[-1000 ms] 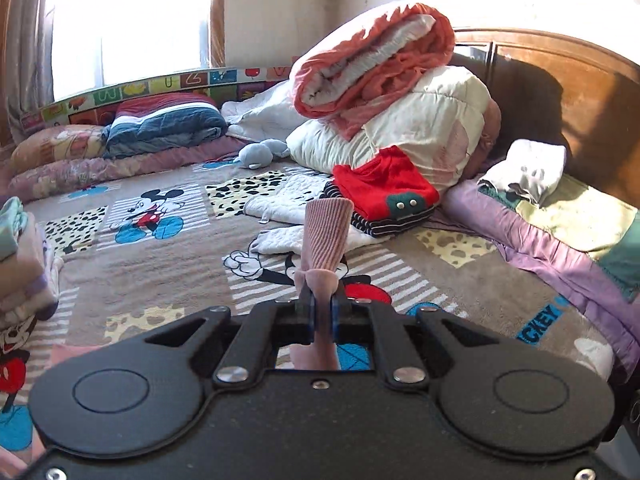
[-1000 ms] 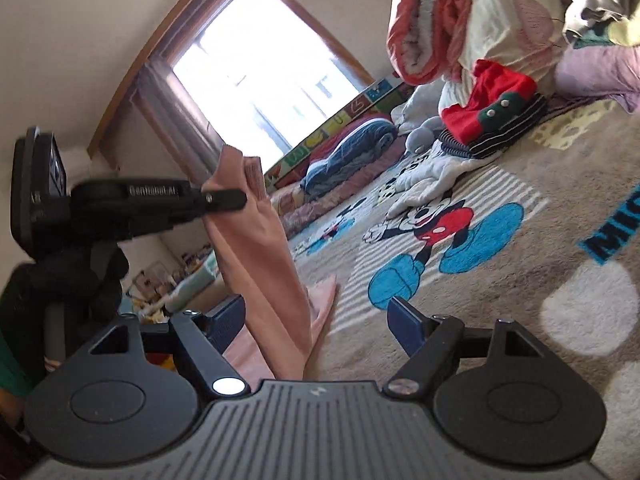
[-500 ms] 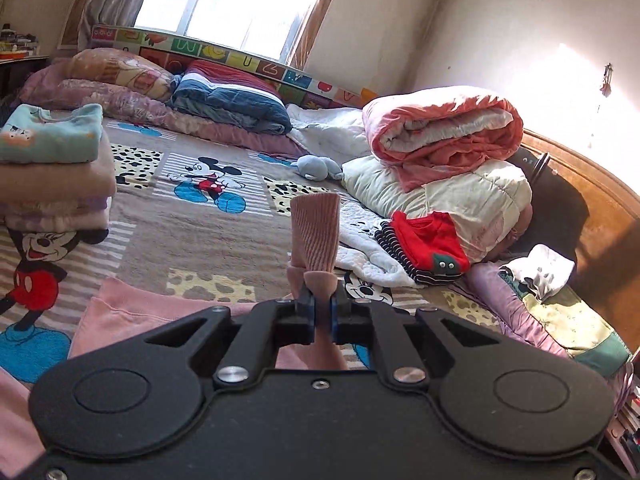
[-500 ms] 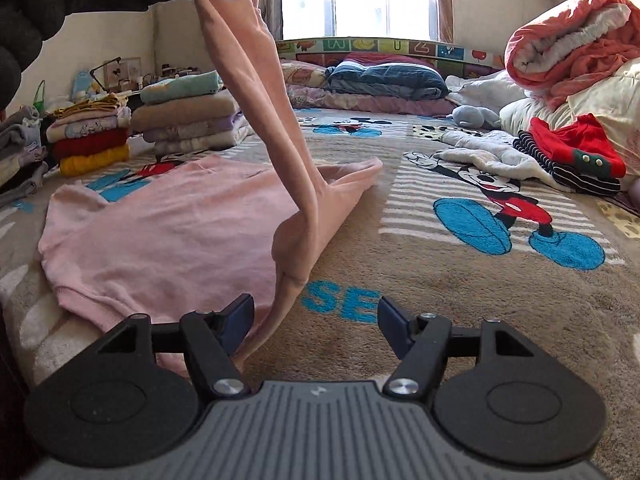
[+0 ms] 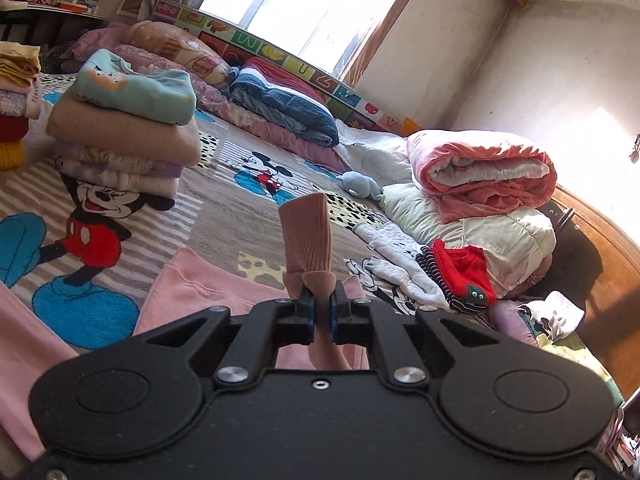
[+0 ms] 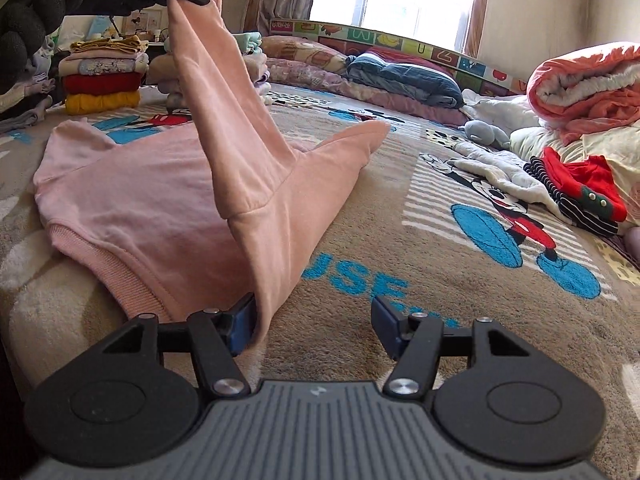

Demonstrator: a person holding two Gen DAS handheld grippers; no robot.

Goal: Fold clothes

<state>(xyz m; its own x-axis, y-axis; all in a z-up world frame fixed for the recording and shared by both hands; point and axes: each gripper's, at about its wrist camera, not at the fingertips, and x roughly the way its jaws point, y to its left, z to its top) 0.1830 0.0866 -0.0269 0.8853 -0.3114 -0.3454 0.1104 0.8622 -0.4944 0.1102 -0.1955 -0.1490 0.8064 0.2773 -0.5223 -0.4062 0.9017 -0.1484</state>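
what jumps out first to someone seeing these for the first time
The pink sweatshirt spread on the cartoon-mouse blanket, with one sleeve pulled up high by the left gripper, shut on its ribbed cuff. The right gripper sits low at the garment's near edge, jaws open. Behind, stacks of folded clothes stand at left and a rolled coral quilt tops pillows at right.

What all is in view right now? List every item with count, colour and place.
pink sweatshirt: one, flat on the blanket, sleeve lifted
sleeve cuff: one, ribbed pink, in the left tongs
folded stacks: two, mixed colours, far left of the bed
Mickey blanket: one, taupe, covers the bed
rolled quilt: one, coral, on a cream pillow
red garment: one, on striped clothes, right
left tongs: shut on the cuff
right tongs: open, low beside the sweatshirt's edge
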